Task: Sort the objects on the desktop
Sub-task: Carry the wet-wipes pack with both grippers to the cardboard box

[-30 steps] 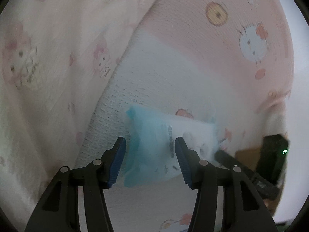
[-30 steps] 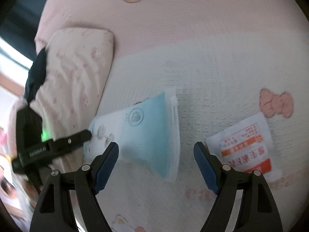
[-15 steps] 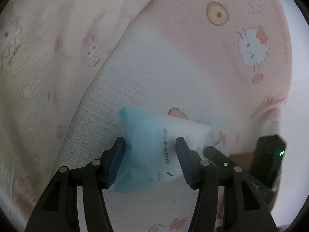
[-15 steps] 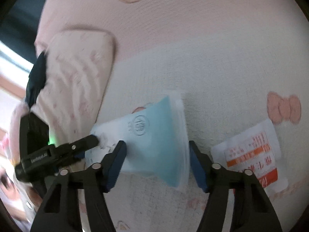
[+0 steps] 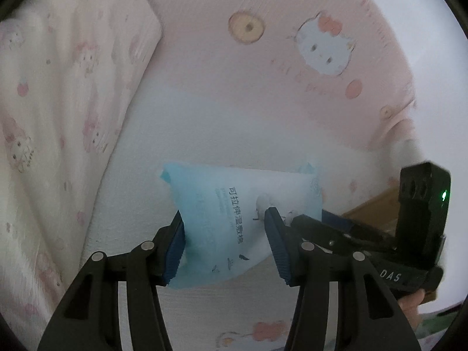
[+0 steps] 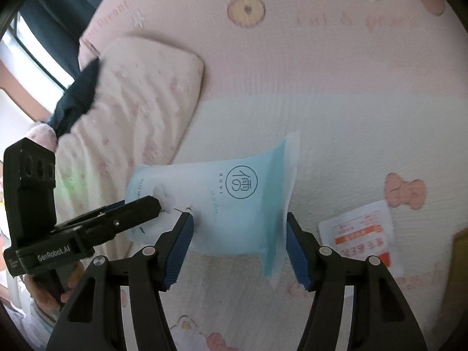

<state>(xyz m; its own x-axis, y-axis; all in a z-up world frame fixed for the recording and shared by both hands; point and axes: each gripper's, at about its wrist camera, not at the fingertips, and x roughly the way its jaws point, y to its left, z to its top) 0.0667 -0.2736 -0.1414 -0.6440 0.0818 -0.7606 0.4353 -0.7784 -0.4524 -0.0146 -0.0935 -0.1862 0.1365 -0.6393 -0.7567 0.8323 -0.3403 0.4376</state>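
A light-blue and white pouch [image 5: 231, 219] with printed text hangs a little above the pink and white sheet [image 5: 222, 122], carried from both ends. My left gripper [image 5: 225, 239] is shut on its blue end, pads pressing both sides. My right gripper [image 6: 238, 242] is shut across the other end of the pouch [image 6: 234, 204], near the round logo. Each view shows the other gripper at the pouch: the right gripper [image 5: 316, 219] comes in from the right, the left gripper [image 6: 143, 207] from the left, each with a hand below it.
A white packet with orange print [image 6: 359, 234] lies flat on the sheet to the right. A patterned pillow [image 6: 137, 102] fills the left side, with a dark cloth [image 6: 76, 96] behind it. A brown box [image 5: 377, 207] and a yellowish object [image 6: 459, 257] sit at the right edges.
The right jaws narrowed from wide open onto the pouch. Both grippers then rose and rolled slightly, lifting the pouch off the sheet between them.
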